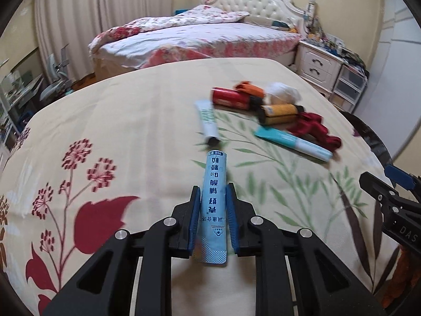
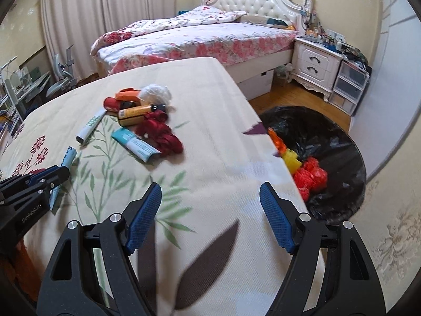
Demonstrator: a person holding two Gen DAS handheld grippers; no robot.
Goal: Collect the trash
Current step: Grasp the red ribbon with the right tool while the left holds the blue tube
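Observation:
My left gripper (image 1: pixel 212 192) is shut on a light-blue sachet (image 1: pixel 214 184) printed with dark characters, held just above the cream floral tablecloth (image 1: pixel 131 121). The sachet (image 2: pixel 67 158) also shows in the right wrist view, poking out of the left gripper (image 2: pixel 60 171). Farther back lies a pile of trash: a pale tube (image 1: pixel 208 119), a red can (image 1: pixel 230 97), a yellow can (image 1: pixel 280 113), a crumpled red wrapper (image 1: pixel 313 129), a teal-and-white tube (image 1: pixel 294 142) and white plastic (image 1: pixel 282 92). My right gripper (image 2: pixel 210 200) stands open and empty over the table's near right edge.
A bin lined with a black bag (image 2: pixel 323 142) stands on the floor right of the table, holding orange, yellow and red wrappers (image 2: pixel 307 173). Behind are a bed (image 2: pixel 194 39), a white nightstand (image 2: pixel 313 63) and plastic drawers (image 2: pixel 350 84). A desk chair (image 2: pixel 61 79) stands at far left.

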